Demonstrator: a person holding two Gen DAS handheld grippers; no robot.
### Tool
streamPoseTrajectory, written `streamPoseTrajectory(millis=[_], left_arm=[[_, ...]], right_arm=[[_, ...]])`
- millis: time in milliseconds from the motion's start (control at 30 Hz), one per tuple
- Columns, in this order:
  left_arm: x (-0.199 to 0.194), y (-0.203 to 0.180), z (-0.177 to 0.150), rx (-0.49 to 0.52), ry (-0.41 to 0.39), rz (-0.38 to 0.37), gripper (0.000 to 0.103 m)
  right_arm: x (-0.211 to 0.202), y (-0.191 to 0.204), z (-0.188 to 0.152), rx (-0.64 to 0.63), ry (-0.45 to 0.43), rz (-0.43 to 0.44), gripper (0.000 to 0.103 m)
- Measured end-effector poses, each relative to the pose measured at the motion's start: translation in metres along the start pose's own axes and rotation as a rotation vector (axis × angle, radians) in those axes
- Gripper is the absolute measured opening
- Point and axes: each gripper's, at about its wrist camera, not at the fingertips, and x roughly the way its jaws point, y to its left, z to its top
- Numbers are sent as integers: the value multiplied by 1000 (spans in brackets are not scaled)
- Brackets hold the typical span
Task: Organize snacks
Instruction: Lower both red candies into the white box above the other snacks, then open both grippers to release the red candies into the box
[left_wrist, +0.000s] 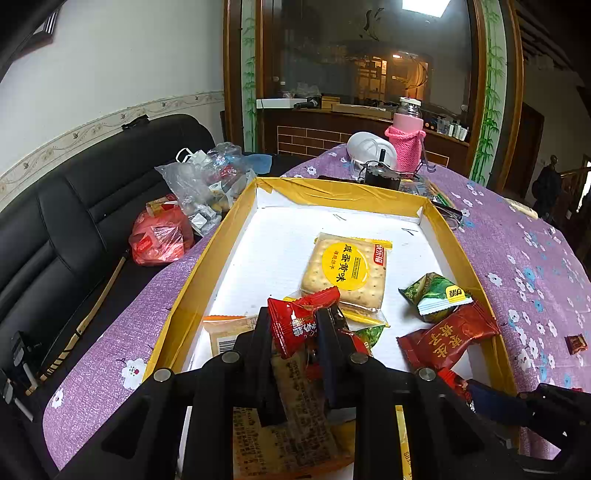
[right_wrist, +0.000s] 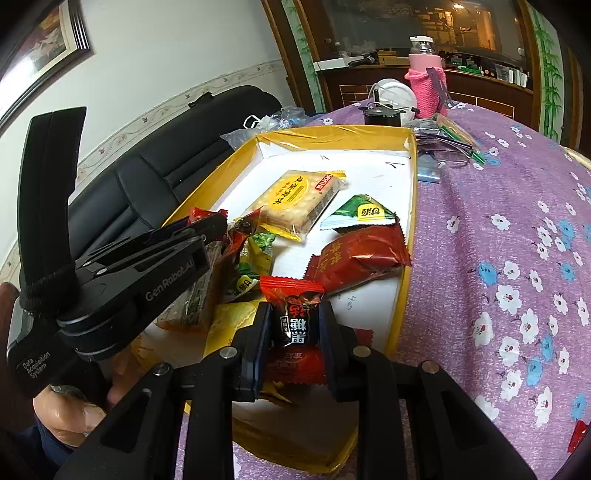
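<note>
Both our left gripper (left_wrist: 298, 325) and right gripper (right_wrist: 295, 325) pinch small red candies (left_wrist: 295, 325) over the yellow tray (left_wrist: 192, 291), and we judge either slippery wrapper could slide free and drop outside onto the tablecloth (right_wrist: 498, 258).

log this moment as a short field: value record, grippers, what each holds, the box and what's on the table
left gripper: shut on red candy
right gripper: shut on red-black candy
yellow box: open, white floor, on purple floral tablecloth
in box: cracker pack, green packet, dark red packet
behind box: pink bottle, white mask
</note>
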Motion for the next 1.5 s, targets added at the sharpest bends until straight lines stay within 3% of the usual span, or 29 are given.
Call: streamPoseTrajectory(millis=[1300,1500], left_arm=[[-3,4,-1,-15,-16,0,26],[-4,5,-1,-21,-21,-2,33]], right_arm=[[-1,2,-3,-12,-4,-1,26],[-4,10,-5,-47,-9,-18,42]])
